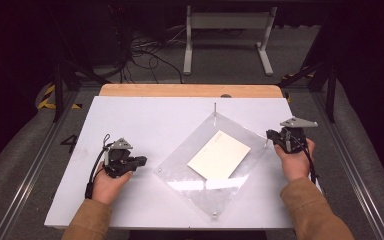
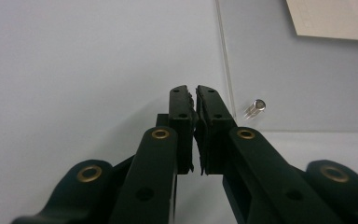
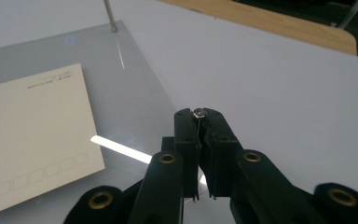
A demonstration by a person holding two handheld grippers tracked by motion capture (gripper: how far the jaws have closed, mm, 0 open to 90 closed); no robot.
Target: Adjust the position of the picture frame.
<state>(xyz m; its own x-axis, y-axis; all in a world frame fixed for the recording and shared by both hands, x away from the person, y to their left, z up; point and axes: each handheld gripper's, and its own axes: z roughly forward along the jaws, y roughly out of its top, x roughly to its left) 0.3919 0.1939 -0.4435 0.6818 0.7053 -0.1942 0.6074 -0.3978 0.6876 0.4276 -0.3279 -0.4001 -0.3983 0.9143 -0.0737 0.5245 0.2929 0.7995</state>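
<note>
Your right gripper (image 3: 199, 115) has its jaws closed on a thin metal pin (image 3: 198, 112) at the right corner of the clear acrylic sheet (image 1: 180, 160). You see only the pin's round head, pinched between the tips, so its shaft points away, down toward the sheet. Its long axis seems to run upright, like the other pin (image 1: 215, 109) standing at the sheet's far corner. Gripping just under the head probably lets you lift or seat it straight along that axis.

Your left gripper (image 2: 195, 93) has its jaws together on nothing, resting just off the sheet's left corner, near a short stud (image 2: 256, 107) there. It is likely waiting its turn.

The cream card (image 1: 219, 154) lies flat at the sheet's middle, its long edges running diagonally toward the far corner; whether it is on or under the sheet I cannot tell.
</note>
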